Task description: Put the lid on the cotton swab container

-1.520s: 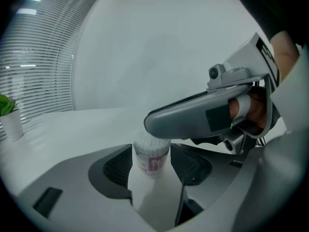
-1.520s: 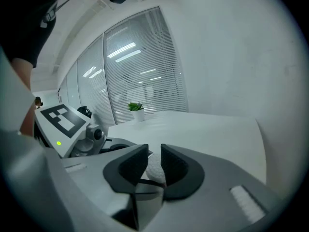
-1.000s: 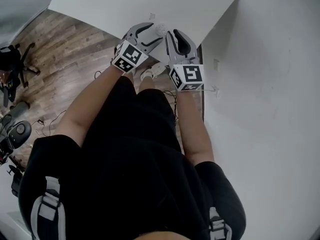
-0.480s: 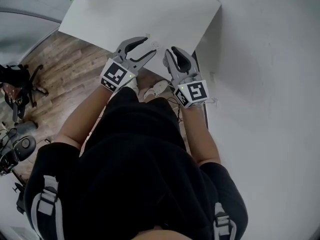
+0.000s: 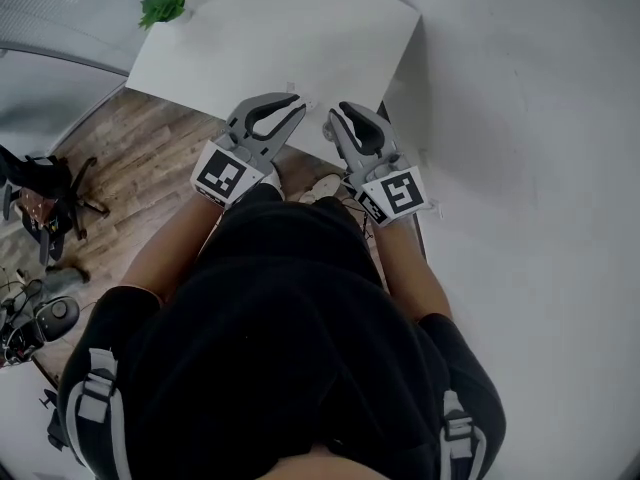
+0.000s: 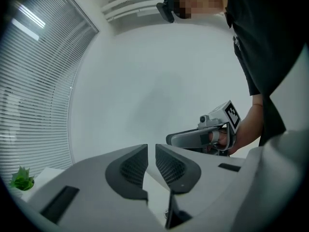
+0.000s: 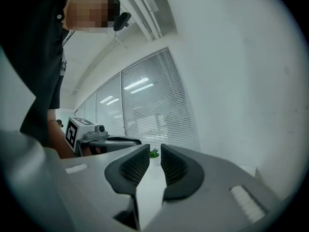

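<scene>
No cotton swab container or lid shows in any view. In the head view my left gripper (image 5: 297, 102) and right gripper (image 5: 333, 118) are held side by side in the air over the near edge of a white table (image 5: 290, 38). Both point away from the body. The left gripper (image 6: 151, 146) has just been closing; only a thin slit is left between its pads and nothing is in it. The right gripper (image 7: 155, 148) has also just been closing a little, down to a narrow slit with nothing in it. Each gripper view shows the other gripper alongside.
A small green plant (image 5: 162, 6) stands at the table's far left corner. A white wall (image 5: 520, 168) runs along the right. Wood floor (image 5: 120, 168) with a chair and cables lies to the left. Window blinds (image 7: 159, 100) are ahead.
Both grippers have risen closer to the head camera. The left jaws, wide apart before, have come together. The plant has come into view.
</scene>
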